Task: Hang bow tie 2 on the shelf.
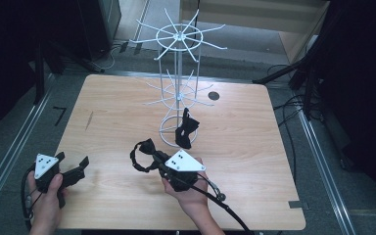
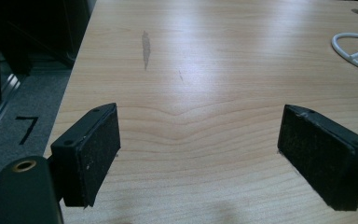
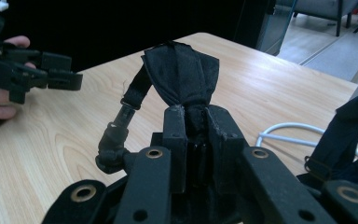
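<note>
Bow tie (image 3: 182,77), pinched in right claw (image 3: 196,122)

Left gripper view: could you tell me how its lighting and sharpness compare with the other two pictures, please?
Left gripper view: broad glare streaks across the table, pads fairly sharp. Right gripper view: black background, bow tie dim but sharp, nearest linkage soft. High view: table evenly lit, surroundings nearly black, white rack crisp.

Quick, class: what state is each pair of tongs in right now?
Left tongs: open, jaws wide apart over bare table, holding nothing.
Right tongs: closed on the black bow tie, gripping it at its knot.
</note>
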The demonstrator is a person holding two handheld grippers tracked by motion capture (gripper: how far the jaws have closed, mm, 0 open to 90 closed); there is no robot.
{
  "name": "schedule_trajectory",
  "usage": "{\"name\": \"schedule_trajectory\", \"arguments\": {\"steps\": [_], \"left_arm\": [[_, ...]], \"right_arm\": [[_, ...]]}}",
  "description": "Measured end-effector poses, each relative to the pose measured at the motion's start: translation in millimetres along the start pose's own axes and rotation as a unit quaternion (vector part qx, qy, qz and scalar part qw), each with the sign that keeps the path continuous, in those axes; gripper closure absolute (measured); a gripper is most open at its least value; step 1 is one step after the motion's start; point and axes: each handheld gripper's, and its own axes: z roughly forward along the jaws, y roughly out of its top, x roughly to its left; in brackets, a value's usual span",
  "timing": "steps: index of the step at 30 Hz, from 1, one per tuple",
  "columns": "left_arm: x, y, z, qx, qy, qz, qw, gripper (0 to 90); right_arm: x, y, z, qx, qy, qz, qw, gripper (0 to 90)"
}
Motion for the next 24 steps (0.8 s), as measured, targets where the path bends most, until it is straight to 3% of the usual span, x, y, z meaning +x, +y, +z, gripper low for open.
{"name": "schedule_trajectory", "arguments": {"steps": [10,24], "left_arm": [[-0.1,0.1,0.0,0.001,0.0,0.001,1.0,13.5],[-0.1,0.0,0.1,0.001,0.001,0.0,1.0,13.5]], "right_arm": [[-3.3,7.5,-6.2,-0.014,-0.01,0.007,0.9998,79.0],[-6.1,20.0,-16.2,-0.055,-0.036,0.011,0.9978,79.0]]}}
